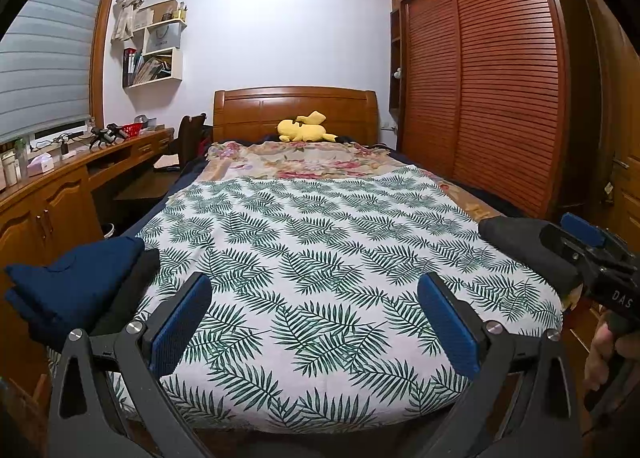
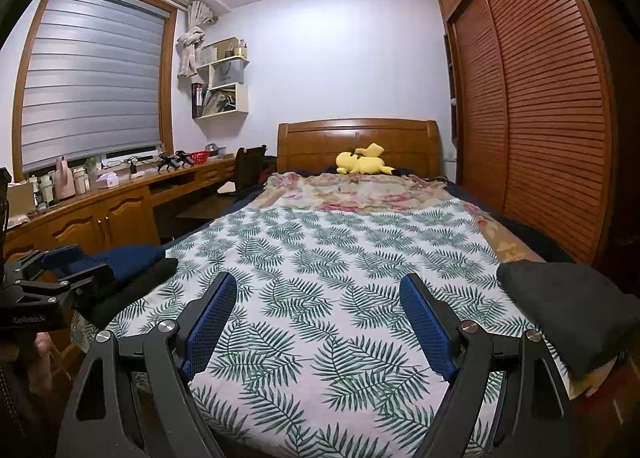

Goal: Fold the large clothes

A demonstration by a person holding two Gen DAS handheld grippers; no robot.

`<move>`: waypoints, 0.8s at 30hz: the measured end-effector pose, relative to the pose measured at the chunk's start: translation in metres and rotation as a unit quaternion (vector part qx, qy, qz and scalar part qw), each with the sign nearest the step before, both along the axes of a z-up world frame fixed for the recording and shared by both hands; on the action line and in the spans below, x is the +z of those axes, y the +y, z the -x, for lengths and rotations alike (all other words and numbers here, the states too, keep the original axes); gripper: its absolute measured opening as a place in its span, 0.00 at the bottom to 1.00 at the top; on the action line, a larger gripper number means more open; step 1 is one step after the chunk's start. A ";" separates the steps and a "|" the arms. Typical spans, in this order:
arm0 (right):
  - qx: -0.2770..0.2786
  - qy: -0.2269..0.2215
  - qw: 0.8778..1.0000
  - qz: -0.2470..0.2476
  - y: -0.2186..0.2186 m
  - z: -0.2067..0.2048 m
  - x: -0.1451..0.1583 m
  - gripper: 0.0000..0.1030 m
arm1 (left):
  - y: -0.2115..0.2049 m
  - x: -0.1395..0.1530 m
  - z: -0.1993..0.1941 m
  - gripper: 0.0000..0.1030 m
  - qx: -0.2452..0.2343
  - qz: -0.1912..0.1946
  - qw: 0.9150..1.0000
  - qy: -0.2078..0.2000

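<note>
Partly cropped navy clothes [image 1: 76, 278], black garment [image 2: 576, 310], claws agape

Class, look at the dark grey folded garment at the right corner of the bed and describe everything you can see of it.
The dark grey garment is a thick, soft-looking fabric, folded into a compact bundle with rounded edges. It lies flat on the leaf-print sheet at the bed's near right corner, partly overhanging the edge. Neither pair of tongs touches it.

Soft, even ceiling light, sharp focus, strong fisheye bending with dark corners.
</note>
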State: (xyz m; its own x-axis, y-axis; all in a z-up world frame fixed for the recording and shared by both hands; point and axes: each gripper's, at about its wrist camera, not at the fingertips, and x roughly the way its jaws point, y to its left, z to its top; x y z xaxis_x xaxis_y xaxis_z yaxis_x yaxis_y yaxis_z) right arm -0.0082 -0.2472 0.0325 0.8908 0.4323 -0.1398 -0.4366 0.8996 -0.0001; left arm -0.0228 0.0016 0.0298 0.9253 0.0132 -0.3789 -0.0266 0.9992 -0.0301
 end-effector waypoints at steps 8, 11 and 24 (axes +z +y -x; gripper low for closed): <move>0.005 0.000 1.000 0.002 -0.004 -0.004 0.000 0.82 | 0.000 0.000 0.000 1.00 -0.001 -0.001 1.000 0.000; 0.006 0.000 1.000 0.003 -0.006 -0.005 0.000 0.82 | 0.002 0.001 0.003 1.00 -0.001 0.000 1.000 -0.003; 0.008 0.002 1.000 0.004 -0.007 -0.008 -0.002 0.82 | 0.002 0.002 0.005 1.00 0.000 0.000 1.000 -0.004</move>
State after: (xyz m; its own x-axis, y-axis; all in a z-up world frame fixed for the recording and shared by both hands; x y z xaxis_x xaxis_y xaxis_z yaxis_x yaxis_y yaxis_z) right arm -0.0007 -0.2545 0.0310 0.8833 0.4450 -0.1476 -0.4507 0.8927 -0.0057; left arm -0.0273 0.0037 0.0319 0.9282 0.0125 -0.3719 -0.0256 0.9992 -0.0303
